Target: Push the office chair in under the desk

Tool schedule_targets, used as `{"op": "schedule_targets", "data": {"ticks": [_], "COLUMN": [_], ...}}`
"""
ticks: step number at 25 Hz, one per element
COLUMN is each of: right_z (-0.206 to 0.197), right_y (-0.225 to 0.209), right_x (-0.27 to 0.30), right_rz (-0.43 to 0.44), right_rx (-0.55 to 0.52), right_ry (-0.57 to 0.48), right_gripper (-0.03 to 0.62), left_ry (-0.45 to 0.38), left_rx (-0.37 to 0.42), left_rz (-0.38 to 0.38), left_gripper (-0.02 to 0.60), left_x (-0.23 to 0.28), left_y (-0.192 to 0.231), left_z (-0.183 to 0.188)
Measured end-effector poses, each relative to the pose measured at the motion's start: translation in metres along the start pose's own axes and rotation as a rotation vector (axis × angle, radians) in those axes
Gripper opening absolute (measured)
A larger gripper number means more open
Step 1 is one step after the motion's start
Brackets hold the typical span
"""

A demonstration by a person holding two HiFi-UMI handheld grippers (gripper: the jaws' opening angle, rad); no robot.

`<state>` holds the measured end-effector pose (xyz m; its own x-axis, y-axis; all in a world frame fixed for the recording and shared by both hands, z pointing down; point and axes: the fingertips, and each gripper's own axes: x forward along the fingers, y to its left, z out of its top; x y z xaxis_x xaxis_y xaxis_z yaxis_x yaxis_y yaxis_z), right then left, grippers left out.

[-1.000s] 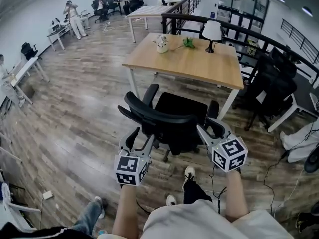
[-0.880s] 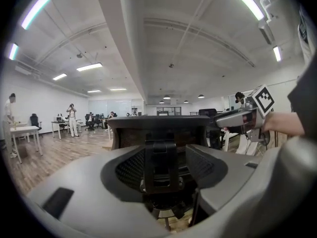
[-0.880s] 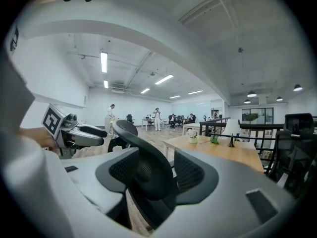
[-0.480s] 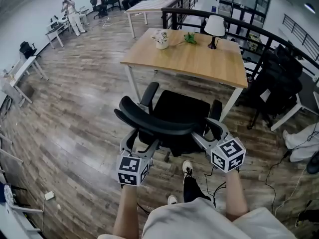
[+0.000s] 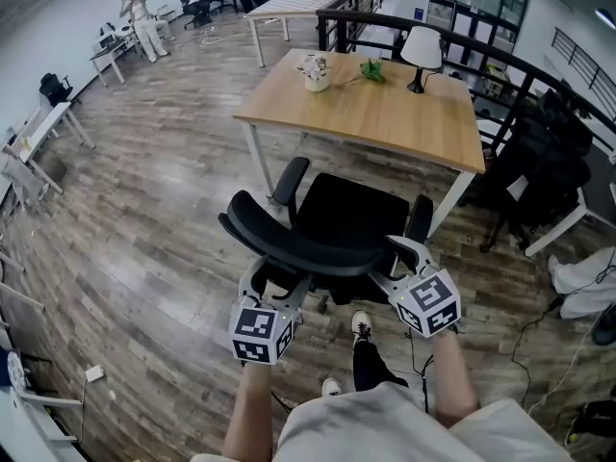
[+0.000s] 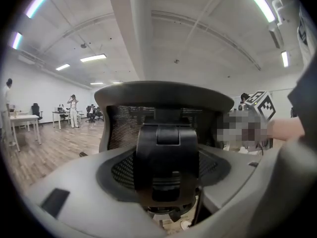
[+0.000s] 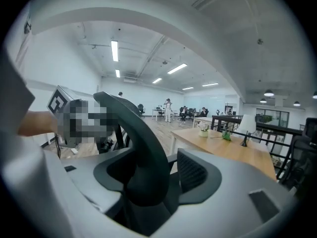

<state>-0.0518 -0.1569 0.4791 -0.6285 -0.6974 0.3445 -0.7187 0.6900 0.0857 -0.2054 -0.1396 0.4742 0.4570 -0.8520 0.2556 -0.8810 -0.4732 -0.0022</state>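
A black office chair point(image 5: 351, 215) stands in front of the wooden desk point(image 5: 385, 123), its seat facing the desk edge. The curved backrest top point(image 5: 294, 243) lies nearest me. My left gripper point(image 5: 276, 279) sits at the left end of the backrest. In the left gripper view its jaws point(image 6: 166, 182) stand wide around the chair's black back bracket point(image 6: 166, 148), with gaps on both sides. My right gripper point(image 5: 393, 266) is at the right end and its jaws point(image 7: 153, 182) are closing. The backrest edge point(image 7: 138, 133) runs between them, clear of the right pad.
A white lamp point(image 5: 422, 51), a flower pot point(image 5: 315, 70) and a green item point(image 5: 373, 70) stand on the desk's far side. Black chairs point(image 5: 539, 171) and a black railing point(image 5: 462, 56) crowd the right. My feet point(image 5: 364, 330) are just behind the chair, and cables point(image 5: 539, 325) lie at the right.
Both grippers have closed in on the top of the backrest and their jaws stand wider than before. The chair stays about where it was in front of the desk.
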Motion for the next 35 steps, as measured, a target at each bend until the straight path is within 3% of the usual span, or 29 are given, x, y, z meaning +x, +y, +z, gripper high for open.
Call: {"op": "schedule_targets", "data": {"ticks": [3,16,35], "right_z": [0.001,0.005,0.015], "right_y": [0.005,-0.011,-0.092], "right_x": [0.005,0.012,0.055], "right_rz": [0.062,0.062,0.069], "right_rx": [0.011,0.037,0.068], "right_ry": [-0.025,-0.100,-0.060], "right_gripper": [0.227,0.225,0.225], "left_ry": [-0.008,-0.009,-0.005], "left_rx": [0.012,0.016,0.016], "left_rz": [-0.002,0.005,0.011], "left_gripper": [0.342,0.344,0.344], "left_x": [0.001,0.015,0.102], "left_y": [0.002,0.003,0.019], "left_z": [0.000,0.007,0.031]}}
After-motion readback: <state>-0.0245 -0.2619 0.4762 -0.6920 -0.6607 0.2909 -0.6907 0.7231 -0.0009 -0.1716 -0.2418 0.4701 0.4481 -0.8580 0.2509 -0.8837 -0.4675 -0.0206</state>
